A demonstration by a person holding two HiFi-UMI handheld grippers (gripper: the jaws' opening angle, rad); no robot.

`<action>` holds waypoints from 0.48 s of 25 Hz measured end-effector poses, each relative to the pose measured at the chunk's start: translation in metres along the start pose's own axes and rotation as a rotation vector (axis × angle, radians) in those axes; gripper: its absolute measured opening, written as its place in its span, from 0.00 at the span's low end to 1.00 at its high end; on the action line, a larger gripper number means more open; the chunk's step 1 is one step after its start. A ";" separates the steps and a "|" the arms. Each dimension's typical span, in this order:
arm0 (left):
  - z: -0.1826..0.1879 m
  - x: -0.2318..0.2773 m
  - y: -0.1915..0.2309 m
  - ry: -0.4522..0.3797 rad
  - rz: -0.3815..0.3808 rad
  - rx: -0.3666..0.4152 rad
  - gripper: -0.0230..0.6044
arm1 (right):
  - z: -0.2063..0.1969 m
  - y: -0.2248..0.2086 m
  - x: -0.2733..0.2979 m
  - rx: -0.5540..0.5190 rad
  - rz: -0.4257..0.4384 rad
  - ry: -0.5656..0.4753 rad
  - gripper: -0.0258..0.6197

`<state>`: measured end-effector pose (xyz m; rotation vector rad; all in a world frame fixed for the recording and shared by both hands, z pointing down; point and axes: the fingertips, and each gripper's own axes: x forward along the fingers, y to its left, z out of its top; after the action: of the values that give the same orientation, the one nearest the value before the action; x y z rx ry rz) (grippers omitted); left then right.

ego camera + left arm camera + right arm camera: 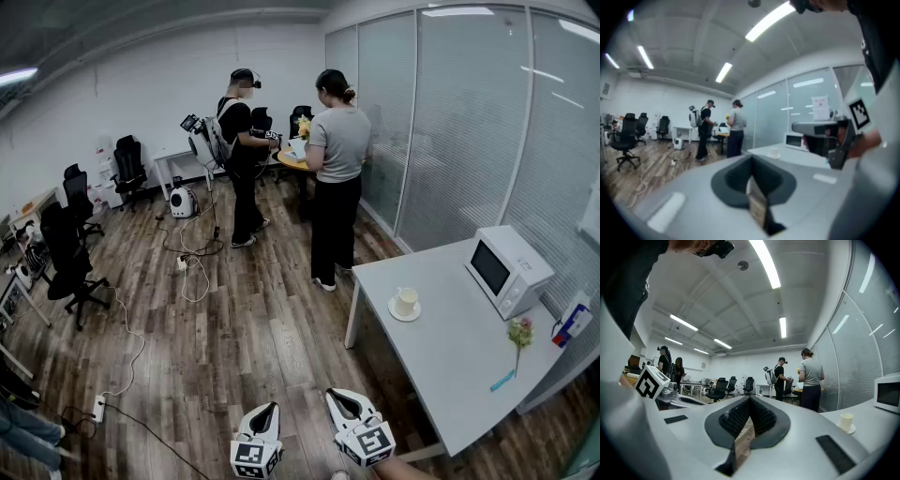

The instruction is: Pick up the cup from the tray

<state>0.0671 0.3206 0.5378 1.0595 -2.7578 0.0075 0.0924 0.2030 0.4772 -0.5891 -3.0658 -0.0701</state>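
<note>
A white cup (406,299) stands on a white saucer (404,313) near the left end of a white table (450,366), at right in the head view. Both grippers hang low over the wooden floor, well short of the table. My left gripper (271,409) is shut with nothing between its jaws. My right gripper (333,395) sits beside it, also shut and empty. The cup (774,152) is small and far off beyond the left gripper (751,161). It shows again as the cup (846,421), low right of the right gripper (750,401).
A white microwave (507,270) stands at the table's far side, with a flower (518,334) and a small carton (572,324) near the right edge. Two people (335,178) stand at a round table further back. Office chairs (67,253) and cables (192,272) lie at left.
</note>
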 end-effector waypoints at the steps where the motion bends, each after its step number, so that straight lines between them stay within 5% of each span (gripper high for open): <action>1: 0.000 -0.001 0.001 -0.001 0.002 0.000 0.04 | 0.001 0.001 0.000 -0.001 0.003 -0.001 0.05; 12: 0.003 -0.011 0.007 -0.012 0.005 0.001 0.04 | 0.007 0.012 0.003 -0.017 -0.002 -0.002 0.05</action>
<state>0.0698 0.3324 0.5336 1.0564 -2.7717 0.0033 0.0942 0.2155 0.4711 -0.5872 -3.0704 -0.0956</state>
